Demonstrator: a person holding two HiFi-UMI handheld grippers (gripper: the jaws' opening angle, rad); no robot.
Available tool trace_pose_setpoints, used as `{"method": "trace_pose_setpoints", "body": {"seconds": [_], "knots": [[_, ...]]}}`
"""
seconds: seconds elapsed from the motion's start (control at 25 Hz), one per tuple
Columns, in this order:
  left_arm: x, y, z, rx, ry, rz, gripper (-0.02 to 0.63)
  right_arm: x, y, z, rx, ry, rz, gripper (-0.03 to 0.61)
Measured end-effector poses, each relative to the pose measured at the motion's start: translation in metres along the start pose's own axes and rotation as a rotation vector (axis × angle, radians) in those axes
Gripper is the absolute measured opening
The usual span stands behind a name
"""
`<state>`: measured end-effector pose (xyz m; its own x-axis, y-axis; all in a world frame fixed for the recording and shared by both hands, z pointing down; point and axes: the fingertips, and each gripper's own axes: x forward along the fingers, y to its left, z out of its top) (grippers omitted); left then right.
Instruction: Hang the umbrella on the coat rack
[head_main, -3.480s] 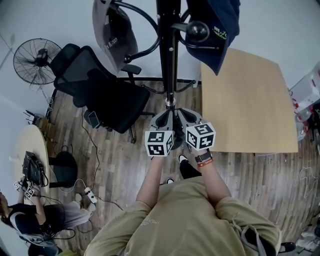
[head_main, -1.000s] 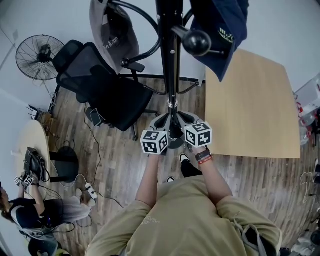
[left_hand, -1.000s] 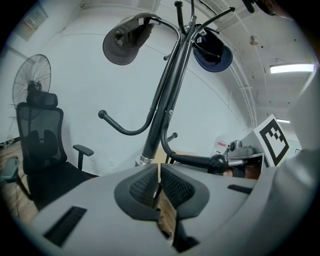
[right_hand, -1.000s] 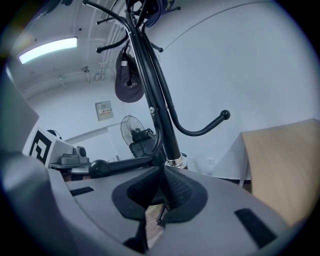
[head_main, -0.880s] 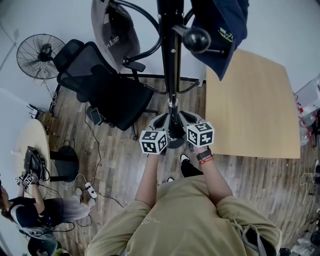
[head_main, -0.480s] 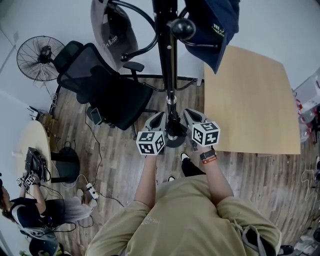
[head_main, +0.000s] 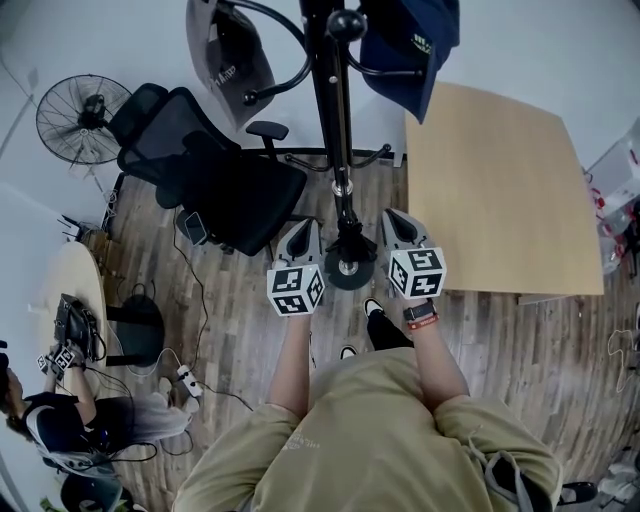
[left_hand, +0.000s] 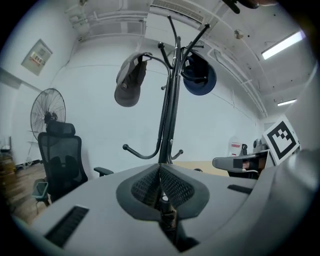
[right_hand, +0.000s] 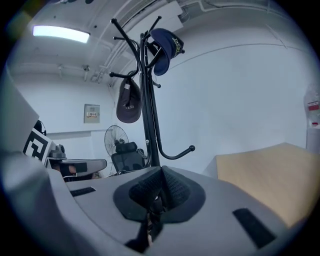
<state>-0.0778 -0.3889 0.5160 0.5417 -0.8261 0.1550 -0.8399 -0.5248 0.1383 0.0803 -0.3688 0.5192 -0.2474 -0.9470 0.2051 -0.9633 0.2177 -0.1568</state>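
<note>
Coat rack (head_main: 338, 150) stands between the two grippers, its pole rising just ahead of their tips. The left gripper (head_main: 299, 232) and right gripper (head_main: 400, 222) each have their jaws pressed together with nothing between them. A grey cap (head_main: 222, 60) and a navy cap (head_main: 410, 45) hang high above them.

Coat rack (head_main: 338, 150): straight ahead of the person, its base (head_main: 350, 271) on the floor.
Grippers: left gripper (head_main: 298, 232) just left of the pole, right gripper (head_main: 396, 218) just right.
Caps: one cap (head_main: 225, 55) hangs on the rack's left side, another cap (head_main: 412, 40) on its right.
Chair (head_main: 215, 180): left of the rack — fan (head_main: 76, 118) farther left.
Table (head_main: 500, 190): right of the rack.
</note>
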Motion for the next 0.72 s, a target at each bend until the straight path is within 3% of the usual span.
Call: {"method": "trace_pose_setpoints", "body": {"seconds": [0.2,0.72], "knots": [[-0.024,-0.003,0.014,0.079,-0.042,0.025,0.023,-0.024,0.005,0.000,0.004,-0.033,-0.026,0.016],[-0.051,-0.016,0.005,0.087,-0.034,0.000,0.023,-0.061,0.012,0.001,-0.010,-0.062,-0.054,0.015]]}}
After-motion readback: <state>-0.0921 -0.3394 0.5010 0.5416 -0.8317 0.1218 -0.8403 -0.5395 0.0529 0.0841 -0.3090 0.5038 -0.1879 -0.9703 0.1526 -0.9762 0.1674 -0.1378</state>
